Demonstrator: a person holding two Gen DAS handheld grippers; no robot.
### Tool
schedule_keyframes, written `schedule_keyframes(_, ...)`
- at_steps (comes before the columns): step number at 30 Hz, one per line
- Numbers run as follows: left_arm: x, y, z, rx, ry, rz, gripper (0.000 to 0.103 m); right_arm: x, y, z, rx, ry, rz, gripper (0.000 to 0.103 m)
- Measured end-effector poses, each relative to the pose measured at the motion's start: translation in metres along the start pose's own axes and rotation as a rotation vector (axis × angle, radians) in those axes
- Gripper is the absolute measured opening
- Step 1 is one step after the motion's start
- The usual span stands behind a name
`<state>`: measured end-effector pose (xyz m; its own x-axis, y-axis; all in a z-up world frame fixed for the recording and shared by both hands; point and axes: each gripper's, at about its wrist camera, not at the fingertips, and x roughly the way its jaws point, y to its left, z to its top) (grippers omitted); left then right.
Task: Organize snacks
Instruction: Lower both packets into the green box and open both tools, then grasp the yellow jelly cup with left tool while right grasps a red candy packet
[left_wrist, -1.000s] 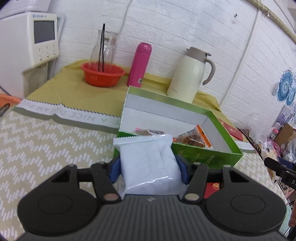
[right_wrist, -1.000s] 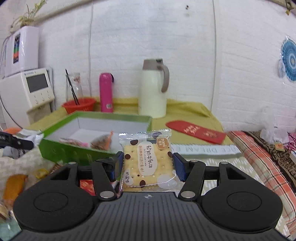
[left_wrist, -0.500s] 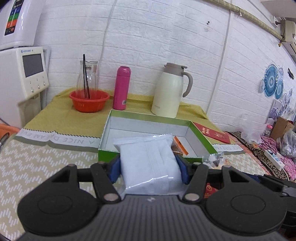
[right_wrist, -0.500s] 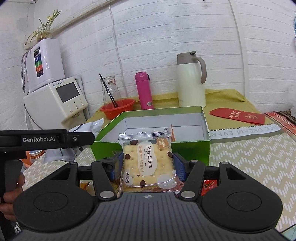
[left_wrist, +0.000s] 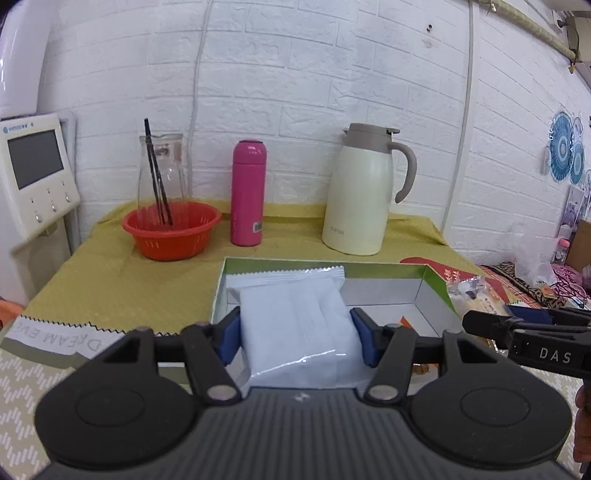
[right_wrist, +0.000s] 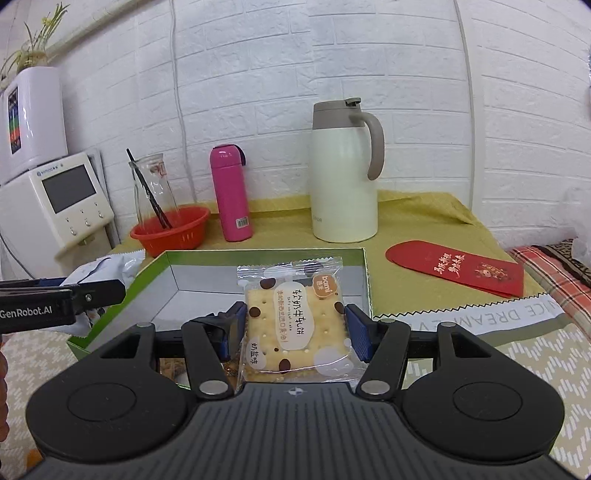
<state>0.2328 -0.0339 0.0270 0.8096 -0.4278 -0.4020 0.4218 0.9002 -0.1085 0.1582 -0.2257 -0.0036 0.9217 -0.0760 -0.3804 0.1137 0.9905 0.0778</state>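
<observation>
Both hand-held grippers (left_wrist: 295, 341) (right_wrist: 291, 334) clamp pkts (left_wrist: 295, 328) (right_wrist: 295, 325) over box (right_wrist: 258, 254).

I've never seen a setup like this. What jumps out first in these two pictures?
Each black gripper is clamped on a snack: the left gripper holds a plain white packet, the right gripper a spotted cracker packet. Just beyond both sits an open green box. Along the white brick wall behind stand a pink bottle and a cream jug.
</observation>
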Motion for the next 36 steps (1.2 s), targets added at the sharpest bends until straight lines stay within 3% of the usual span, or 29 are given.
schedule_keyframes(10, 0.042, 0.004, -0.011, 0.017, 0.115, -0.022, 0.06, 0.038, -0.006, -0.005, -0.008, 0.086, 0.003, 0.097)
schedule_keyframes(13, 0.042, 0.007, -0.012, 0.019, 0.116, -0.011, 0.062, 0.04, -0.009, -0.004, 0.013, 0.115, 0.057, 0.103)
schedule_keyframes(18, 0.025, 0.01, -0.007, 0.042, 0.083, 0.029, 0.068, 0.005, -0.015, 0.003, 0.015, 0.037, 0.092, 0.103)
schedule_keyframes(23, -0.019, 0.014, -0.017, 0.029, 0.041, 0.015, 0.074, -0.055, -0.039, -0.004, 0.013, -0.03, 0.08, 0.103)
schedule_keyframes(29, -0.06, 0.007, -0.045, 0.006, 0.077, -0.007, 0.078, -0.085, -0.062, -0.044, 0.044, 0.077, 0.056, 0.103)
schedule_keyframes(36, -0.059, 0.002, -0.075, 0.008, 0.166, -0.08, 0.079, -0.089, -0.054, -0.073, -0.136, 0.178, 0.094, 0.103)
